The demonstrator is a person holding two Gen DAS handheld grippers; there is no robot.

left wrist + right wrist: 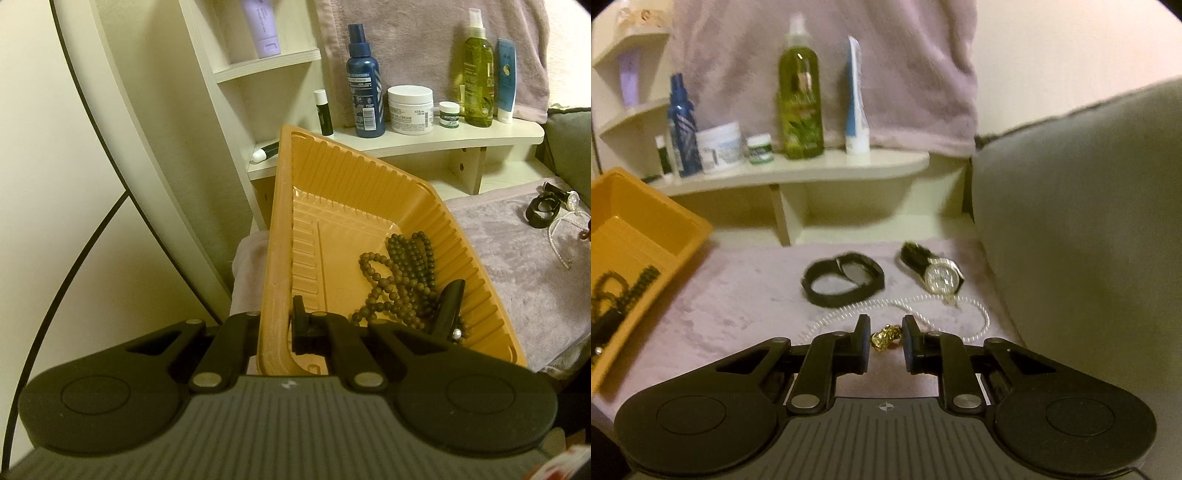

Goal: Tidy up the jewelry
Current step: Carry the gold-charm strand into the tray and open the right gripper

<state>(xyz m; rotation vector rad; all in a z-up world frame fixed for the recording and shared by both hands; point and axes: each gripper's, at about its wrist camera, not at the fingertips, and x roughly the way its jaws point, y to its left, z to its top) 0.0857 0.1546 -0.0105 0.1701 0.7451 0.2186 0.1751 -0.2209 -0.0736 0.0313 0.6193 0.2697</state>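
Note:
My left gripper is shut on the near wall of an orange plastic tray, which tilts up off the lilac cloth. In the tray lie brown and dark bead strands and a black clip. In the right wrist view my right gripper is shut on a small gold jewelry piece, a little above the cloth. Just beyond it lie a white pearl necklace, a black band and a silver watch. The tray sits at the left there.
A cream shelf behind holds bottles, jars and tubes, with a lilac towel hanging above. A grey cushion walls off the right side. The lilac cloth covers the work surface.

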